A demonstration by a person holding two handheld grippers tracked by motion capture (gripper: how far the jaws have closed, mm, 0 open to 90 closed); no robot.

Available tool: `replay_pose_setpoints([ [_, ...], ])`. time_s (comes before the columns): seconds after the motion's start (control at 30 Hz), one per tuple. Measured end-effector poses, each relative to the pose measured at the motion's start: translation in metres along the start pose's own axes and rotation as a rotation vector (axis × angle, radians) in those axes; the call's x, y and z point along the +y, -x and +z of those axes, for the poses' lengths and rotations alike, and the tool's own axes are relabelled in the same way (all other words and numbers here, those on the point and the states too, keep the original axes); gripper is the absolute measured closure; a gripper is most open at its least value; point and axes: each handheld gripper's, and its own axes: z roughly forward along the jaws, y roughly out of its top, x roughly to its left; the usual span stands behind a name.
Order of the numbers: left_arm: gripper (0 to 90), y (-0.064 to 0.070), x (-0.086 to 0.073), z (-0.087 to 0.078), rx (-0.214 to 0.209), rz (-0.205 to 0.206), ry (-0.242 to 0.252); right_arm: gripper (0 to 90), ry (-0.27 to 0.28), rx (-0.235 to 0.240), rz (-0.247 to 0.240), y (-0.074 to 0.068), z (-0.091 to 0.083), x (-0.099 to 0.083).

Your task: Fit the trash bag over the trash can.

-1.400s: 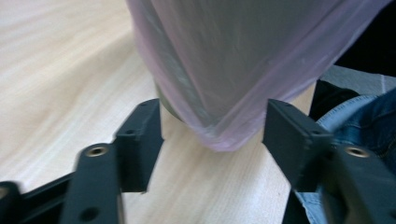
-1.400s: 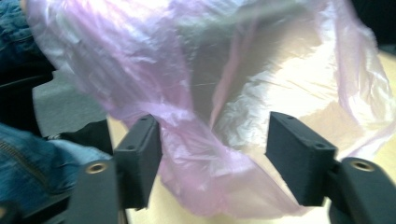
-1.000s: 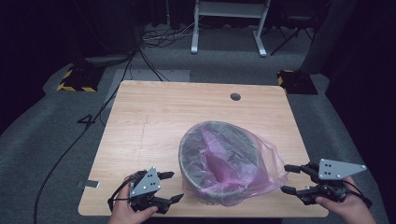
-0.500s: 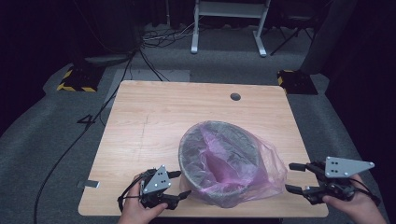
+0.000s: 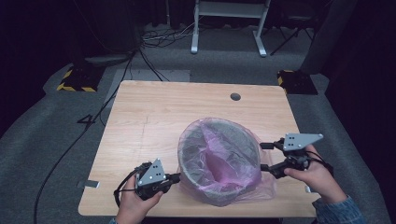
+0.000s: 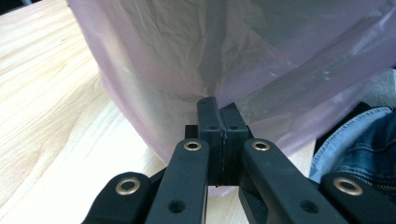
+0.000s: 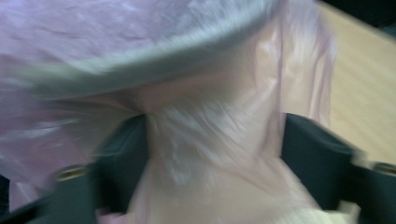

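**Bag and bin at the near edge of the bench**

I am watching a pale wooden bench (image 5: pixel 154 121) with a small round cable hole (image 5: pixel 235 96) near its far edge, standing on grey carpet (image 5: pixel 56 135) in a dark room. A white metal frame (image 5: pixel 229 23) and loose cables (image 5: pixel 159 37) are lying beyond it, and a yellow-and-black striped block (image 5: pixel 74 80) is sitting at the far left corner.

The round grey waste bin (image 5: pixel 219 158) lined with a thin translucent pink plastic bag (image 5: pixel 215 154) is standing at the near right of the bench. My left gripper (image 6: pixel 218 122) is pressing its fingers fully together on a fold of the bag at the bin's near left side. My right gripper (image 5: pixel 265 156) is keeping its fingers spread wide at the bin's right side, with bag film lying loosely between them in the blurred right gripper view.
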Motion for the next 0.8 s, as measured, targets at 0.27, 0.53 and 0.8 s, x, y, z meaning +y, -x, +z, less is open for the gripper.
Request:
replay_pose_setpoints([
  [0.27,90.0,-0.006,0.001,-0.005,0.029,-0.01,0.012,90.0,-0.011,0.05,0.038,0.011,0.02,-0.009],
  [0.53,90.0,-0.012,-0.002,-0.004,0.042,-0.03,-0.006,90.0,-0.105,-0.025,0.186,0.02,0.024,-0.052],
  [0.8,90.0,-0.025,-0.015,0.004,0.109,-0.067,-0.08,90.0,-0.178,-0.067,0.227,0.012,0.034,-0.081],
])
